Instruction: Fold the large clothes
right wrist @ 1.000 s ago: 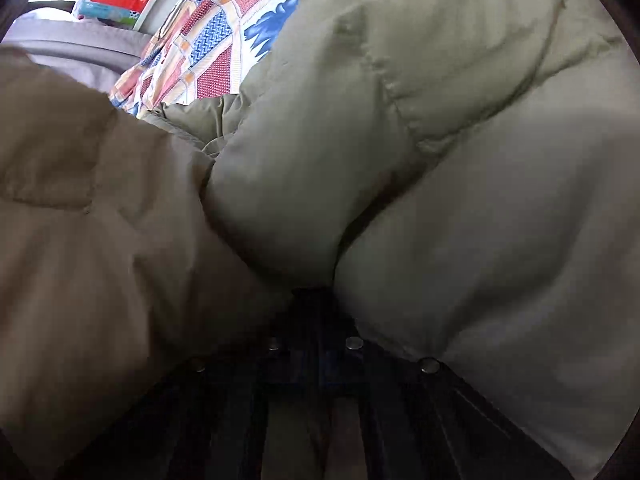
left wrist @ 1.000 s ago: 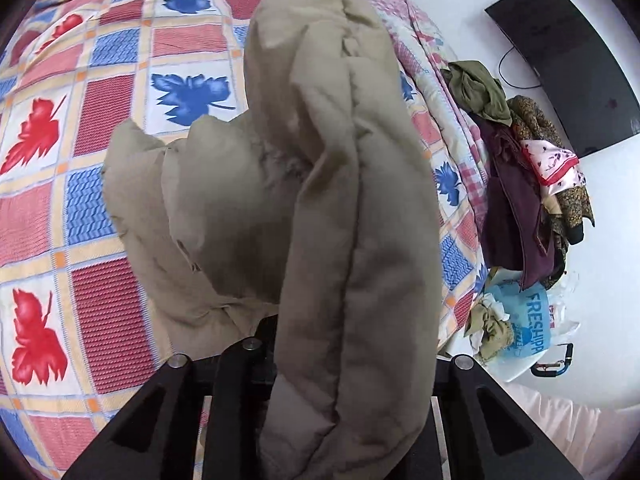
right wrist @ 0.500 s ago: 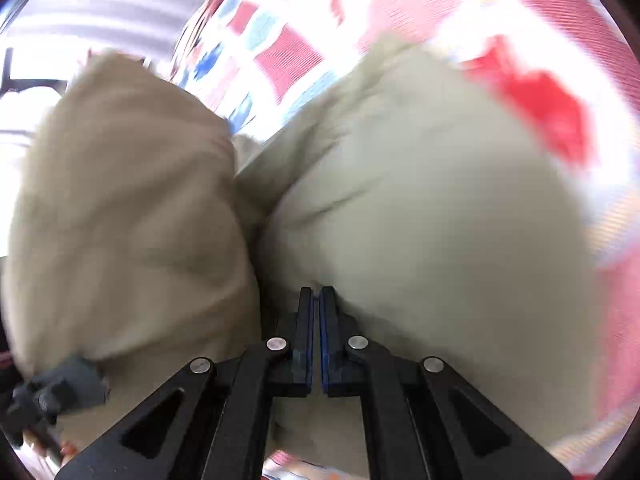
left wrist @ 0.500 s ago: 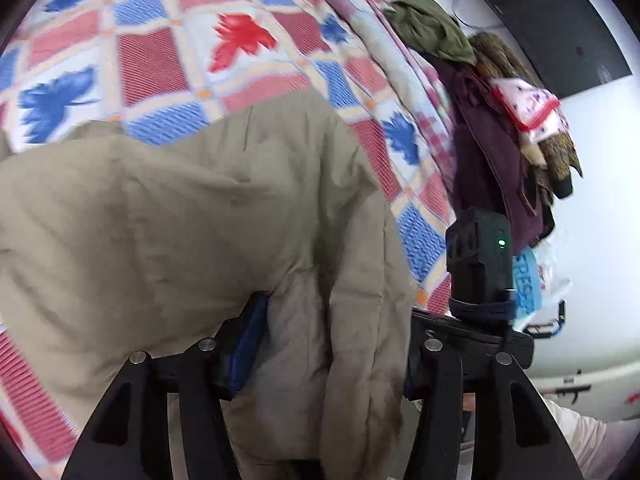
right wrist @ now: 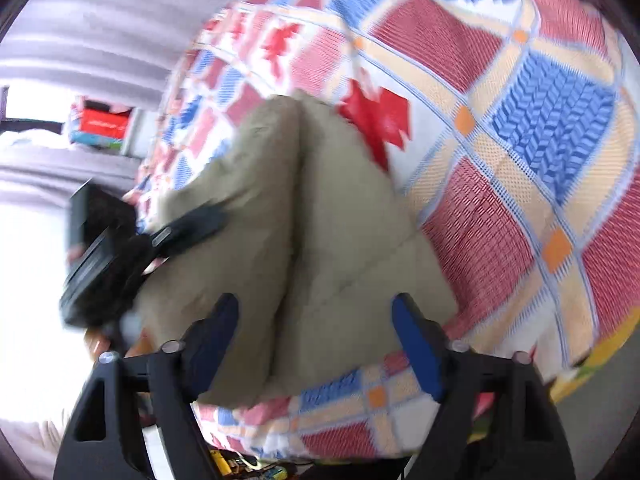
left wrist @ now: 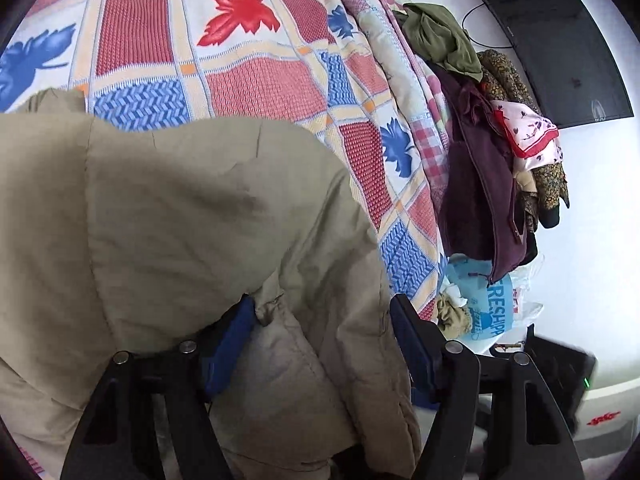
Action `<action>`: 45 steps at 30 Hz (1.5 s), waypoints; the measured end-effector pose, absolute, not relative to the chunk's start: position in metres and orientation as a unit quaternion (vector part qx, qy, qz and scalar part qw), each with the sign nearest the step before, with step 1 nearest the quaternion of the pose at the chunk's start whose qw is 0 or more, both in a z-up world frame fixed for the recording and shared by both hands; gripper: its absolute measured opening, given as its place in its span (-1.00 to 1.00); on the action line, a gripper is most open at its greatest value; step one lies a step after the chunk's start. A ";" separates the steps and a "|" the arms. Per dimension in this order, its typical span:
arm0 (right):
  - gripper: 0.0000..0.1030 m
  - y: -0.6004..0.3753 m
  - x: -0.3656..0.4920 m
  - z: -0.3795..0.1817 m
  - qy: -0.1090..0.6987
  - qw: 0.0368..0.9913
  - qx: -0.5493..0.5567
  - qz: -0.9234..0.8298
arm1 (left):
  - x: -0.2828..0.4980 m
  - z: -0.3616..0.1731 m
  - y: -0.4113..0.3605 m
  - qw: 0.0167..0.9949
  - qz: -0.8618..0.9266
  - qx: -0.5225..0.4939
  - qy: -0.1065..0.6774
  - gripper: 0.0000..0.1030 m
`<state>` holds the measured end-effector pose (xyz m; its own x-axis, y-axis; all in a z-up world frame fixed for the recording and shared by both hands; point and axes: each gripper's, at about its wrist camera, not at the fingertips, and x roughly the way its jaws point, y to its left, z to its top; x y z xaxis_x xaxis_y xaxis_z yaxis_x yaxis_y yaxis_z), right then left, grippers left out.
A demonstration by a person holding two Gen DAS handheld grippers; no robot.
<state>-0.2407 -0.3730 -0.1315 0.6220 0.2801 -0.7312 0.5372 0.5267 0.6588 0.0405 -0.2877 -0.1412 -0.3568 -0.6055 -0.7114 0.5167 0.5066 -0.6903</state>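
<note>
A padded beige jacket [left wrist: 168,216] lies bunched on a bed with a red, blue and white leaf-pattern quilt [left wrist: 248,64]. My left gripper [left wrist: 324,332] is open, its blue-padded fingers spread wide with a thick fold of the jacket lying between them. In the right wrist view the jacket [right wrist: 320,240] lies folded near the quilt's [right wrist: 520,160] front edge. My right gripper [right wrist: 316,340] is open, just in front of the jacket, holding nothing. The left gripper [right wrist: 132,256] shows there, blurred, at the jacket's left side.
A heap of other clothes [left wrist: 492,152] hangs off the bed's right side above a blue plastic bag [left wrist: 484,300]. A dark monitor [left wrist: 552,36] stands by the white wall. A red box [right wrist: 104,120] sits on a far shelf.
Both grippers have opened: the right let go of the jacket and drew back, the left spread its fingers. The jacket has dropped from being held up to lying on the quilt.
</note>
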 end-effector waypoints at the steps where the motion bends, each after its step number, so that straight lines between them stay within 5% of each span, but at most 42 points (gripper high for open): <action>1: 0.60 -0.363 -0.240 -0.121 0.425 0.772 0.466 -0.072 | 0.043 -0.137 -0.287 0.571 -0.494 -0.033 0.654 0.37; 11: 0.64 -0.290 -0.181 -0.102 0.479 0.808 0.333 -0.077 | 0.075 -0.062 -0.225 0.730 -0.436 0.005 0.527 0.37; 19: 0.61 -0.298 -0.176 -0.099 0.478 0.810 0.308 -0.139 | 0.127 -0.121 -0.147 0.774 -0.295 0.015 0.560 0.37; 20: 0.54 -0.300 -0.175 -0.098 0.476 0.813 0.306 -0.139 | 0.128 -0.127 -0.148 0.775 -0.292 0.014 0.560 0.37; 22: -0.67 -0.304 -0.167 -0.102 0.484 0.807 0.306 -0.141 | 0.128 -0.133 -0.155 0.778 -0.295 0.018 0.555 0.37; 25: -0.75 -0.313 -0.179 -0.105 0.479 0.802 0.315 -0.168 | 0.122 -0.136 -0.183 0.775 -0.309 0.030 0.551 0.37; 37: -0.77 -0.355 -0.253 -0.192 0.558 0.681 0.391 -0.269 | 0.089 -0.153 -0.258 0.769 -0.341 0.103 0.531 0.37; 44: -0.73 -0.390 -0.268 -0.115 0.442 0.763 0.405 -0.242 | 0.091 -0.154 -0.256 0.770 -0.337 0.102 0.532 0.37; 45: -0.56 -0.395 -0.258 -0.103 0.430 0.777 0.400 -0.225 | 0.091 -0.154 -0.256 0.770 -0.335 0.101 0.533 0.37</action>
<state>-0.2581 -0.3952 -0.1034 0.5289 -0.0058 -0.8487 0.6941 0.5784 0.4286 0.0905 -0.2560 -0.1538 0.2068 -0.4092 -0.8887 0.6238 0.7549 -0.2024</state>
